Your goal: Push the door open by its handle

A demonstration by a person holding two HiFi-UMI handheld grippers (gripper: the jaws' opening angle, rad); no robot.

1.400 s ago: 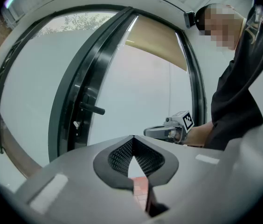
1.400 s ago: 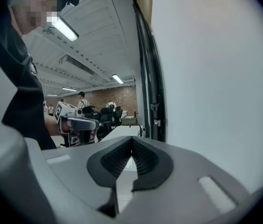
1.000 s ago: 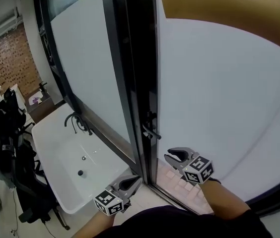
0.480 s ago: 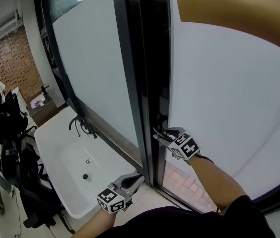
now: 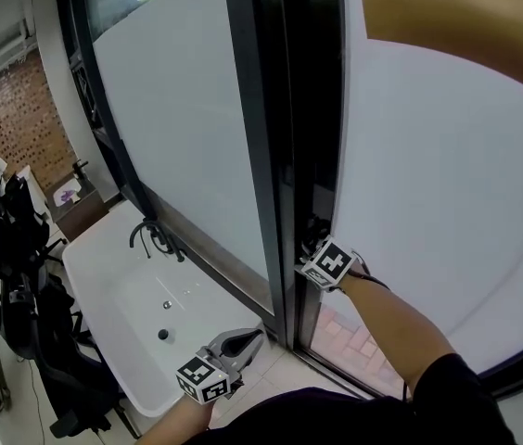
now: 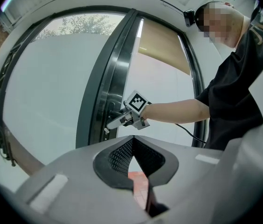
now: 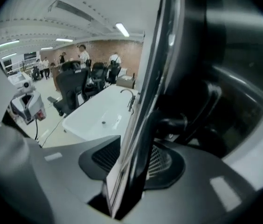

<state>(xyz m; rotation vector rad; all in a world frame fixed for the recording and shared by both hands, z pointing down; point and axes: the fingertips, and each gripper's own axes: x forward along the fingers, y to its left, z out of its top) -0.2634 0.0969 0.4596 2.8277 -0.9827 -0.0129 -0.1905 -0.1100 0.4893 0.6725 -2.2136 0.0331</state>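
The door is frosted glass in a black metal frame (image 5: pixel 289 156). Its black lever handle (image 7: pixel 178 123) sticks out of the frame's edge. My right gripper (image 5: pixel 313 248) is up at that handle. In the right gripper view the lever and the door's edge run between the two spread pads (image 7: pixel 165 162), and I see no pad pressing on them. The left gripper view shows the right gripper (image 6: pixel 116 123) reaching to the frame. My left gripper (image 5: pixel 254 337) hangs low by the door's foot, shut and empty, its jaws (image 6: pixel 133 140) meeting at the tips.
A white basin (image 5: pixel 104 276) with a dark faucet (image 5: pixel 155 235) stands left of the door. Black office chairs (image 5: pixel 20 295) and people (image 7: pixel 82 55) are beyond it, before a brick wall. Reddish paving (image 5: pixel 340 327) shows through the gap at the door's foot.
My right gripper rose from low near the floor up to the handle and its jaws spread around it. The left gripper stayed low and shut.
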